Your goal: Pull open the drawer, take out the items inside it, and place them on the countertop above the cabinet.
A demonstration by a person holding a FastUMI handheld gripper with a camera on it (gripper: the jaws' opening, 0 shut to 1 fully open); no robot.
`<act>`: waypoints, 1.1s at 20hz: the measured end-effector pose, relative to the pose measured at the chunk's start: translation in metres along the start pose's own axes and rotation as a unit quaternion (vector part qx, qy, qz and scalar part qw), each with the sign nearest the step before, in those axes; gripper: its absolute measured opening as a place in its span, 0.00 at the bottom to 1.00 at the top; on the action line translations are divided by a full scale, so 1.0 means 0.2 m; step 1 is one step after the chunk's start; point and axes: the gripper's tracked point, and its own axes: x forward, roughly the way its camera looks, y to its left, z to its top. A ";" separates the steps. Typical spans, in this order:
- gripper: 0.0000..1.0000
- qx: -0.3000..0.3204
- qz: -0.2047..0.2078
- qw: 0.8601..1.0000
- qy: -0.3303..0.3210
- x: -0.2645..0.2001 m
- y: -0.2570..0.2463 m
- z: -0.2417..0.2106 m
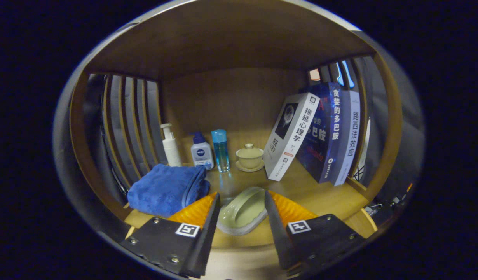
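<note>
My gripper [242, 194] reaches over the front of the wooden countertop [320, 198]. Between its fingers is a pale green handled scrubber with a white base [243, 212], and both fingers press on its sides. The scrubber sits low at the countertop's front edge; I cannot tell whether it touches the wood. A folded blue towel [165, 190] lies just left of the left finger.
Along the back stand a white pump bottle [171, 146], a small white bottle with a blue cap [201, 152], a clear blue bottle [220, 151] and a lidded cup on a saucer [249, 157]. Several books [297, 136] lean at the right. Slatted side walls close both ends.
</note>
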 end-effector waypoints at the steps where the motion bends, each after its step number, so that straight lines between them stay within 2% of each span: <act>1: 0.71 -0.005 0.001 1.000 -0.004 -0.05 0.00 0.00; 3: 0.76 -0.012 0.000 1.000 -0.008 -0.17 0.00 0.00; 6: 0.78 -0.011 0.006 1.000 -0.017 -0.37 0.02 -0.01; 10: 0.99 -0.008 0.010 0.999 -0.036 -0.67 0.01 -0.03; 17: 0.98 -0.027 0.016 0.997 -0.071 -1.13 -0.01 -0.19; 22: 0.98 -0.001 0.028 0.997 -0.077 -1.32 -0.02 -0.38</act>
